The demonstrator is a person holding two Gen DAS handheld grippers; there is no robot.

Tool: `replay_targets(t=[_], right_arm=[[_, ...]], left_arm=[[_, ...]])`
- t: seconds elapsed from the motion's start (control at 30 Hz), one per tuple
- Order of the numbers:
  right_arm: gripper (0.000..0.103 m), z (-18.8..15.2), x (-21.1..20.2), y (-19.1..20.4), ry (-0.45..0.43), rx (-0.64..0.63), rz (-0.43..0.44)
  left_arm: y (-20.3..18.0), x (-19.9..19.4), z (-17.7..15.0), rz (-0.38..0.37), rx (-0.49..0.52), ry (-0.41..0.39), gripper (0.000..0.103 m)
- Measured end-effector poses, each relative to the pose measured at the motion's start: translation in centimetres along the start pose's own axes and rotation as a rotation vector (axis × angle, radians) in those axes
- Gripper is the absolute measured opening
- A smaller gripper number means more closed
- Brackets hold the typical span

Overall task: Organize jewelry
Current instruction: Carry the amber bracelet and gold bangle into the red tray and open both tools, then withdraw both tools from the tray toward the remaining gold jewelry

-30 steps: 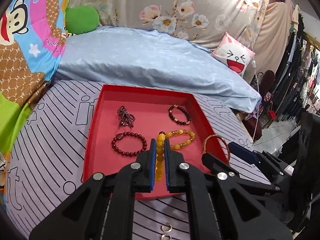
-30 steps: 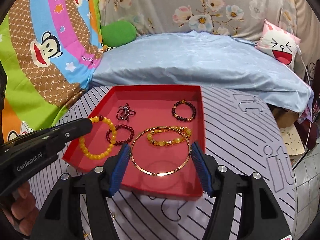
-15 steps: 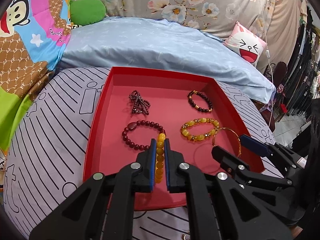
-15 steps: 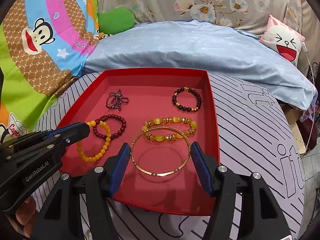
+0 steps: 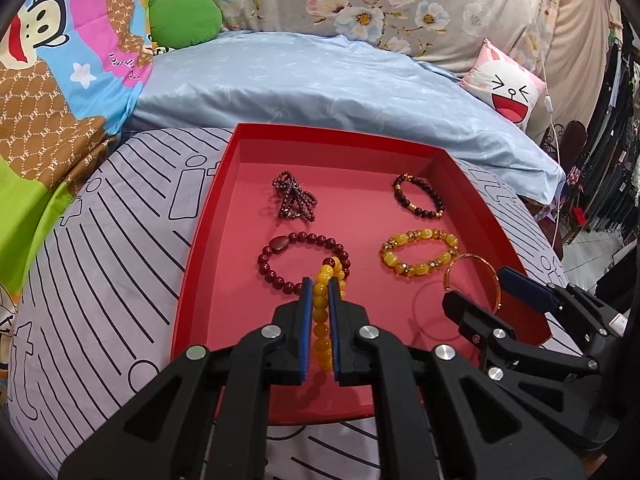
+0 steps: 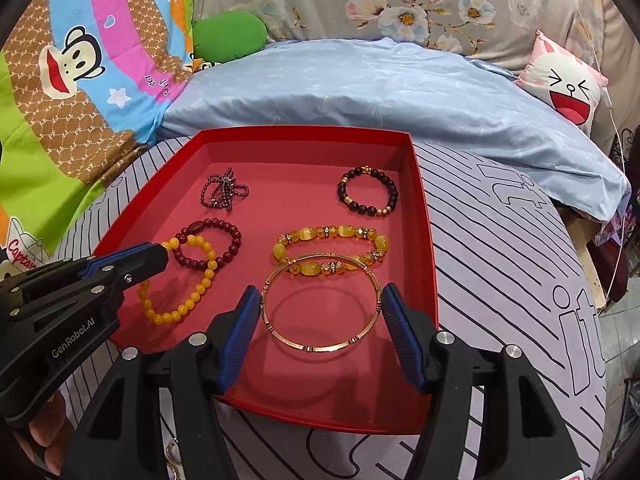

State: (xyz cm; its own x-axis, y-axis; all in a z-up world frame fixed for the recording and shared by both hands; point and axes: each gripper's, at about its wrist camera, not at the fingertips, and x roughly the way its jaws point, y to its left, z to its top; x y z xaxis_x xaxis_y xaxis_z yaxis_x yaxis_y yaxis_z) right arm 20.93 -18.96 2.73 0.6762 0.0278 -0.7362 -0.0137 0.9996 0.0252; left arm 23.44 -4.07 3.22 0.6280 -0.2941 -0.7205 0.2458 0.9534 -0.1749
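Note:
A red tray (image 5: 208, 216) (image 6: 424, 216) lies on the striped cloth. My left gripper (image 5: 320, 284) (image 6: 162, 256) is shut on a yellow bead bracelet (image 5: 322, 320) (image 6: 180, 300) and holds it over the tray's near left, overlapping a dark red bead bracelet (image 5: 292, 248) (image 6: 224, 236). My right gripper (image 6: 320, 300) (image 5: 476, 286) is shut on a thin gold bangle (image 6: 320, 304) (image 5: 476, 276) just above the tray's near right. In the tray also lie an amber bracelet (image 5: 420, 252) (image 6: 332, 248), a black bead bracelet (image 5: 418, 196) (image 6: 368, 192) and a bunched dark bead strand (image 5: 294, 200) (image 6: 224, 194).
The striped cloth (image 5: 100, 280) (image 6: 520, 280) surrounds the tray. A pale blue quilt (image 5: 320, 92) is heaped behind it, with a green cushion (image 5: 186, 20) and a cartoon pillow (image 5: 508, 84). Small rings (image 6: 172, 456) lie on the cloth near the front edge.
Both grippers have moved forward and down over the tray with their pieces. The yellow bracelet and the bangle now hang closer to the tray floor.

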Motion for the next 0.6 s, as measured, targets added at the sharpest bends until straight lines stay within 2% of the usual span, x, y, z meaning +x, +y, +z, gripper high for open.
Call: replay_targets(t=[0.13, 0.17, 0.2, 0.23, 0.6], right_arm=[[0.061, 0.0, -0.1, -0.1, -0.004, 0.005, -0.004], [0.061, -0.1, -0.1, -0.1, -0.006, 0.008, -0.003], [0.061, -0.1, -0.2, -0.1, -0.007, 0.011, -0.002], [0.061, -0.1, -0.3, -0.2, -0.009, 0.012, -0.004], [0.064, 0.1, -3.6, 0.2, -0.059, 0.013, 0.007]], left_arm=[[0.1, -0.3, -0.1, 0.014, -0.013, -0.021, 0.010], [0.2, -0.4, -0.1, 0.022, -0.019, -0.031, 0.014], [0.2, -0.5, -0.1, 0.030, -0.026, -0.039, 0.028], [0.4, -0.6, -0.2, 0.037, -0.035, -0.049, 0.035], [-0.1, -3.7, -0.3, 0.025, -0.027, -0.091, 0.035]])
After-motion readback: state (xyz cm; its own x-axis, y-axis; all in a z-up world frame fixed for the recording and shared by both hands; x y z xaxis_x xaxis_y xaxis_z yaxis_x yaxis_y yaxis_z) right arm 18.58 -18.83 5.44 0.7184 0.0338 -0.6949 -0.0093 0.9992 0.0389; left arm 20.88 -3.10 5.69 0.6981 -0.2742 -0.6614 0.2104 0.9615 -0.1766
